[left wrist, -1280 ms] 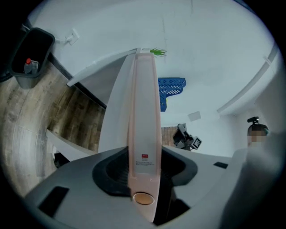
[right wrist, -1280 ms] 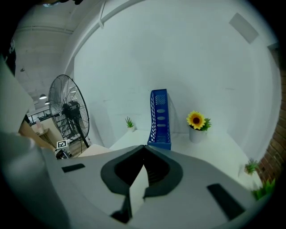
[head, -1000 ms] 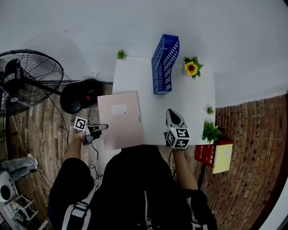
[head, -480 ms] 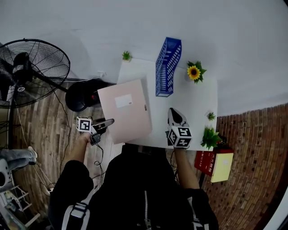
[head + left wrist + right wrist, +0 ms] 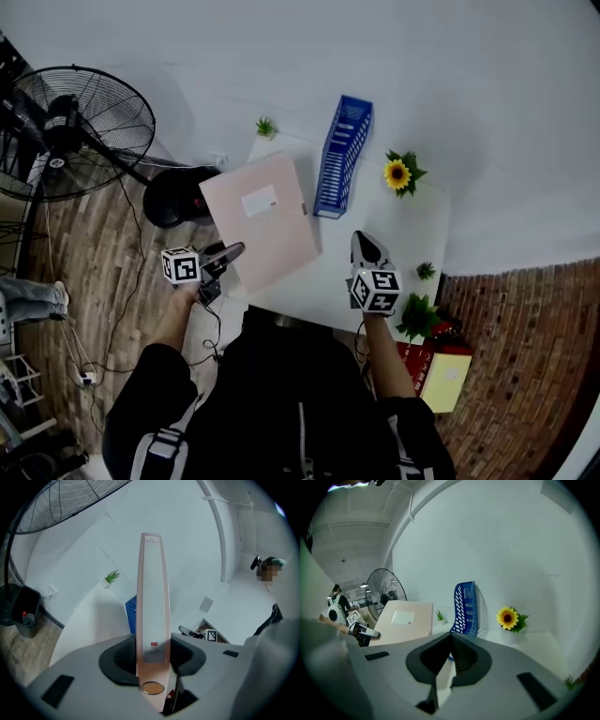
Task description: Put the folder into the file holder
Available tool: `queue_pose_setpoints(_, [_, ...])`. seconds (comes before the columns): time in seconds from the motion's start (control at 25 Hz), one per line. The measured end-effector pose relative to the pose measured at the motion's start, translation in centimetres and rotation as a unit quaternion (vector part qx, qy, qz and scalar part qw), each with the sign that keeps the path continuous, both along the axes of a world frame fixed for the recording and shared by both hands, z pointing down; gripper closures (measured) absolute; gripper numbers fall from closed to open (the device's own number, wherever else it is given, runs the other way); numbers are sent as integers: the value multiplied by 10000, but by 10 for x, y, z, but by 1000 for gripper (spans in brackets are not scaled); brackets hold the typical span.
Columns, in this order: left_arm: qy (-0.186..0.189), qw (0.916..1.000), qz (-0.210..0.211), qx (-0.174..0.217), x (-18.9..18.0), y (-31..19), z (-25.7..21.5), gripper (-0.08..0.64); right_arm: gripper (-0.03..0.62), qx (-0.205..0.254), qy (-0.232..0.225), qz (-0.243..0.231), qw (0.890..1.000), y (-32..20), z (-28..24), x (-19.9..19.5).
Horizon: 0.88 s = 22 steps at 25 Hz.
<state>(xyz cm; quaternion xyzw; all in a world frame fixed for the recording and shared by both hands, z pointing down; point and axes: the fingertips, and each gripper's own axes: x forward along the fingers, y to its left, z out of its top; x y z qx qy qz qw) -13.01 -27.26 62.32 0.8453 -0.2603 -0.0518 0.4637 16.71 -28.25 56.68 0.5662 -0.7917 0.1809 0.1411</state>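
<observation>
Jaws of our left gripper point(image 5: 232, 253) are clamped on the narrow spine of the pink folder point(image 5: 267, 225), near its lower end, where the label and ring hole show between the pads. Our right gripper point(image 5: 364, 242) has its jaws drawn together with nothing in them, and it hangs over the near part of the white table point(image 5: 403, 234). The folder is held tilted over the table's left side. Its far corner is close to the blue file holder point(image 5: 337, 155), but no part of it is inside. The holder stands at the table's far edge, between a small plant point(image 5: 265, 126) and a sunflower point(image 5: 397, 174).

We judge this to be the carry: the folder is gripped but not yet lined up. Next we would need to turn it upright and parallel to the holder's walls. Then we would bring it over the open slot and slide it in without knocking the light holder.
</observation>
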Motion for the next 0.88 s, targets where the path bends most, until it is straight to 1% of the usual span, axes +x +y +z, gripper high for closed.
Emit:
queue_pose_setpoints(0.16, [-187, 9988, -322, 333, 16, -1, -22, 379, 584, 41, -55, -174, 9998, -9, -1, 14])
queue_pose_setpoints(0.28, [-343, 9962, -576, 564, 23, 0, -38, 379, 584, 85, -148, -308, 9994, -13, -4, 21])
queue_pose_setpoints(0.4, [-399, 9928, -795, 802, 31, 3, -53, 379, 584, 131, -203, -463, 9986, -19, -6, 28])
queue_pose_setpoints(0.6, [-622, 9844, -1123, 1201, 46, 7, -84, 379, 584, 214, -253, -734, 9967, -27, -11, 36])
queue_pose_setpoints(0.88, [-726, 9716, -1600, 1585, 71, 13, -118, 379, 584, 320, -335, -1019, 9937, -26, -20, 53])
